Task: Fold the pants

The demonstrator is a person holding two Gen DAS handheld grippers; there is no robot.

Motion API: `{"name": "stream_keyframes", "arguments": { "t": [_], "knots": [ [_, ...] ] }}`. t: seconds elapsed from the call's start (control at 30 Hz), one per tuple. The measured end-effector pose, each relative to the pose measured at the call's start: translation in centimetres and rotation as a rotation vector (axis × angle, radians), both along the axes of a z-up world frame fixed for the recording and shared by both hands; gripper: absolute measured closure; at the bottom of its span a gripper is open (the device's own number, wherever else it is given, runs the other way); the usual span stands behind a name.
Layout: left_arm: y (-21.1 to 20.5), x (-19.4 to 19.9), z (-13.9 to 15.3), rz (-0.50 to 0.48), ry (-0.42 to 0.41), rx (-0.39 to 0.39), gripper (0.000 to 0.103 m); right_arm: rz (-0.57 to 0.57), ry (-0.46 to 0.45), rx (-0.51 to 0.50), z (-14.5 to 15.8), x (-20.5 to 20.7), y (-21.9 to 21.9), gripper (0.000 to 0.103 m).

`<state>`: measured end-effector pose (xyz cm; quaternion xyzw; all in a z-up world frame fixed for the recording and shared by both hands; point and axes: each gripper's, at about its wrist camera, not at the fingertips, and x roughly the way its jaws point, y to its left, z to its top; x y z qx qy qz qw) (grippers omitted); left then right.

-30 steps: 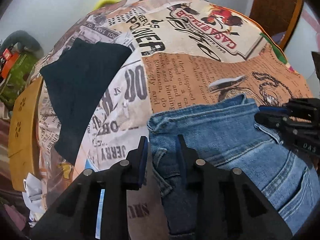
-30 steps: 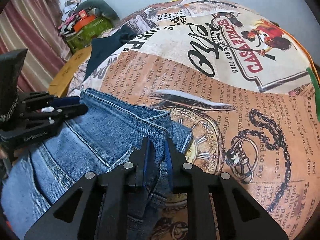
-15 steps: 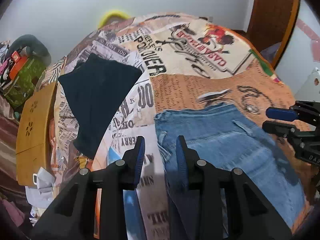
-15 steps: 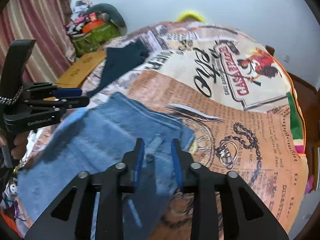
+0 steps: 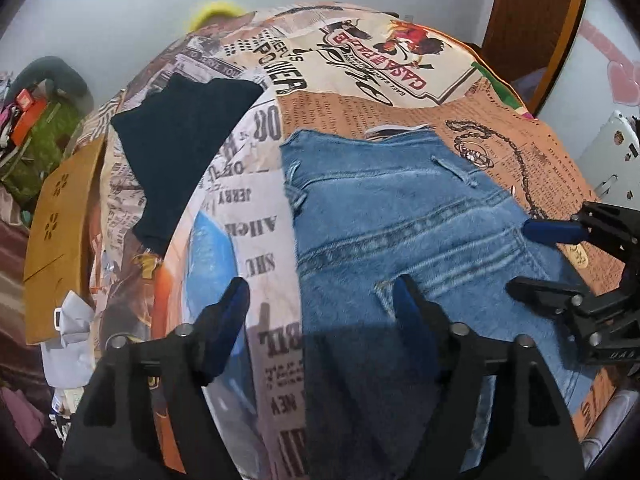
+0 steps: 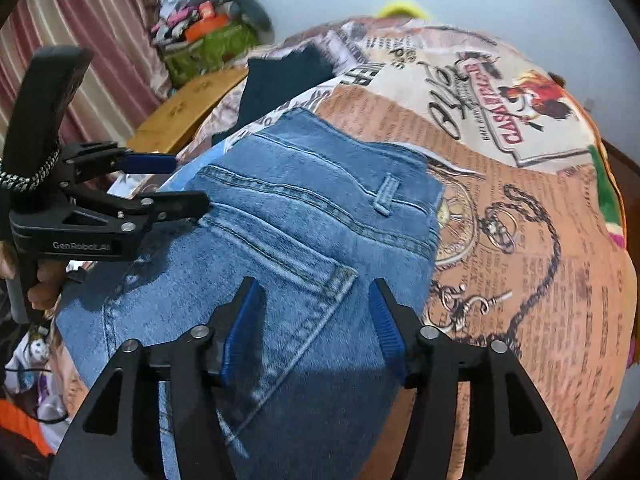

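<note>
item: blue jeans (image 5: 400, 216), lying flat, waistband far, on the printed bedspread (image 5: 400, 112). left gripper (image 5: 320, 304) and right gripper (image 6: 316, 304): jaws just opened, released, nothing between. we judged one placement finished; the next fold called for regrasping an edge.

from my left gripper (image 5: 320, 300), the jeans (image 5: 400, 216) run under its jaws and out past the bottom edge, legs unseen. the right gripper (image 5: 536, 256) is cut off at the side. ahead-left, a dark garment (image 5: 180, 140) keeps its shape to itself. behind the left gripper in the right view, the hand (image 6: 40, 284) shows only fingers; clutter (image 6: 208, 36) beyond is blurred.
</note>
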<state>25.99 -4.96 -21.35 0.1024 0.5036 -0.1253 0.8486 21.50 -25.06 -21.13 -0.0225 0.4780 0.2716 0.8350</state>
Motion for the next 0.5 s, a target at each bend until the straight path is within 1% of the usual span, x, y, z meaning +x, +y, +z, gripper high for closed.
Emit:
{"name": "stream_keyframes", "arguments": {
  "t": [0.03, 0.17, 0.27, 0.33, 0.5],
  "knots": [
    [0.2, -0.4, 0.0, 0.0, 0.007, -0.007, 0.027, -0.008, 0.004, 0.011, 0.0, -0.4, -0.4, 0.048],
    [0.9, -2.5, 0.1, -0.003, -0.011, 0.002, 0.027, -0.026, 0.017, 0.029, 0.0, -1.7, -1.4, 0.046],
    [1.3, -3.7, 0.4, 0.011, -0.022, 0.004, 0.027, -0.038, 0.02, 0.029, -0.1, -2.7, -2.1, 0.042],
    [1.4, -4.3, 0.5, 0.011, -0.036, 0.021, 0.026, -0.049, 0.023, 0.027, -0.3, -3.4, -2.4, 0.038],
    [2.3, -4.6, 0.6, 0.029, -0.025, -0.012, 0.025, -0.054, 0.024, 0.026, -0.3, -4.5, -3.1, 0.037]
  ]
}}
